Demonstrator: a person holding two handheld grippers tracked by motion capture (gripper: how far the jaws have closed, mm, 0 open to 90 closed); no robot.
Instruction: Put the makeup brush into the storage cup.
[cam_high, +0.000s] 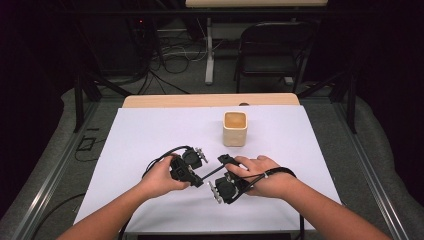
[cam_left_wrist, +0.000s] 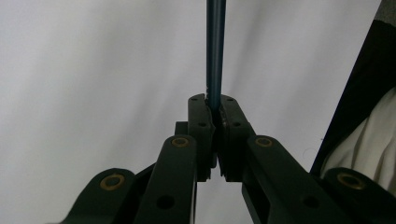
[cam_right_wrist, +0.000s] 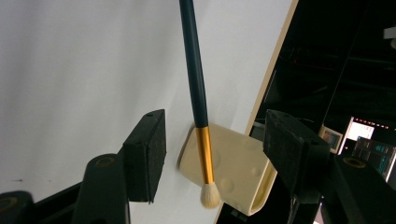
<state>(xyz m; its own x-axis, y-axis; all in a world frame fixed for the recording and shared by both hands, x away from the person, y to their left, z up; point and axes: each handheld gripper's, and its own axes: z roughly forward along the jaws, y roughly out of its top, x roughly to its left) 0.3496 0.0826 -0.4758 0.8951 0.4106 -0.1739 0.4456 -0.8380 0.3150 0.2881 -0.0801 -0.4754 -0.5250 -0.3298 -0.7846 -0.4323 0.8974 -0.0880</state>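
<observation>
Slim brush (cam_right_wrist: 195, 70), dark teal handle, gold ferrule, pale round bristle tuft, was held above the white worktop's (cam_high: 150, 130) near-centre. Left gripper (cam_left_wrist: 215, 105) was clamped on the handle's end. Right gripper (cam_right_wrist: 212, 149) stood parted around the ferrule, pads clear. Square cream cup (cam_high: 234, 128) stood toward the far edge.

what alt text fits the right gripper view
A dark teal brush with a gold ferrule and pale bristles hangs between the right gripper's open black jaws, untouched by either. Behind it, a cream cup stands on the white table cover.
</observation>
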